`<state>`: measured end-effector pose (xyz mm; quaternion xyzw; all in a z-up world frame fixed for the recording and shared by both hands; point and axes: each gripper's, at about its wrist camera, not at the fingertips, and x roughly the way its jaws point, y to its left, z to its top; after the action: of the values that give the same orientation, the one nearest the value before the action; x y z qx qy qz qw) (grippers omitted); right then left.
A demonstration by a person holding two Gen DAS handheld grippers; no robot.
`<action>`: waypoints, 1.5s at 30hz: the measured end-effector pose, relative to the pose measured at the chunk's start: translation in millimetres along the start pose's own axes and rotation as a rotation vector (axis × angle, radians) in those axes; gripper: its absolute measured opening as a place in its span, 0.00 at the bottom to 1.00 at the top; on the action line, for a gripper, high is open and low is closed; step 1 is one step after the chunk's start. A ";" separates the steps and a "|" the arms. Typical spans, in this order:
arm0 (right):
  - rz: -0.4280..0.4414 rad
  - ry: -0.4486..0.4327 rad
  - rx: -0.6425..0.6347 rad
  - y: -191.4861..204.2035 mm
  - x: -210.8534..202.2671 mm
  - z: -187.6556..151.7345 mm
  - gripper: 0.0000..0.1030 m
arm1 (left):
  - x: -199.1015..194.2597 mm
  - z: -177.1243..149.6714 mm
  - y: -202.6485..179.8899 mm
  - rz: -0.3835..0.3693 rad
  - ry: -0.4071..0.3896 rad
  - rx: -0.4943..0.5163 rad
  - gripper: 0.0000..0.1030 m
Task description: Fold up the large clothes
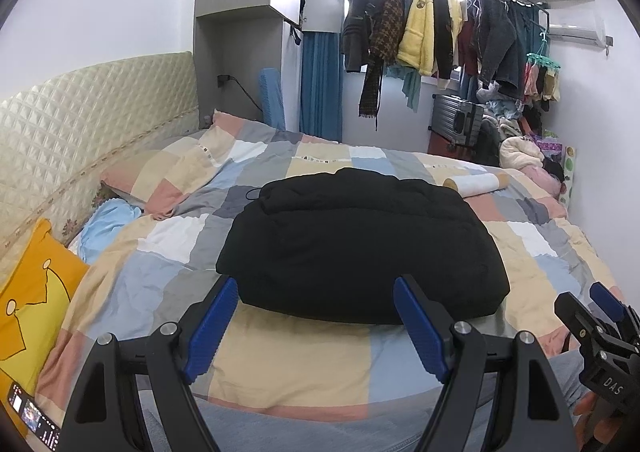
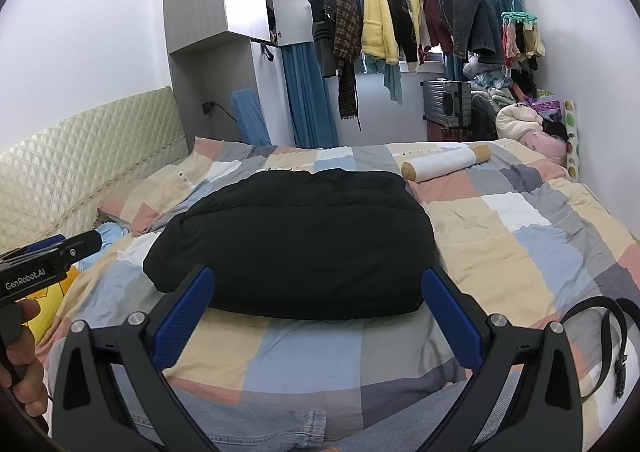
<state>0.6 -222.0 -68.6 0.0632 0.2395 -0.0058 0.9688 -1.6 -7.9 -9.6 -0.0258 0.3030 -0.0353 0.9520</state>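
A black padded jacket (image 1: 360, 244) lies folded into a thick bundle in the middle of the bed, on a patchwork quilt (image 1: 288, 364). It also shows in the right wrist view (image 2: 296, 244). My left gripper (image 1: 316, 292) is open and empty, just short of the bundle's near edge. My right gripper (image 2: 318, 284) is open and empty, also at the near edge. The right gripper shows at the right edge of the left wrist view (image 1: 600, 316). The left gripper shows at the left edge of the right wrist view (image 2: 60, 248); its jaw opening is not clear there.
A white bolster (image 2: 446, 162) lies beyond the jacket. A black belt (image 2: 612, 328) lies at the near right. Denim cloth (image 2: 248, 424) lies under my grippers. A yellow pillow (image 1: 32, 316) and phone (image 1: 32, 416) sit left. A rack of hanging clothes (image 2: 400, 20) stands behind.
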 end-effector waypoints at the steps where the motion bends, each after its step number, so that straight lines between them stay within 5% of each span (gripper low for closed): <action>1: 0.000 0.000 -0.002 0.1 0.1 0.1 1.00 | -0.5 0.2 0.4 0.000 0.000 -0.001 0.78; 45: -0.021 0.002 -0.041 1.8 -15.7 4.1 1.00 | -15.0 -3.7 -3.6 -0.025 0.006 -0.007 0.78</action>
<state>-11.4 -221.1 -57.5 0.0407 0.2413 -0.0109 0.9695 -16.2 -10.4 -3.7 -0.0329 0.3056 -0.0464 0.9505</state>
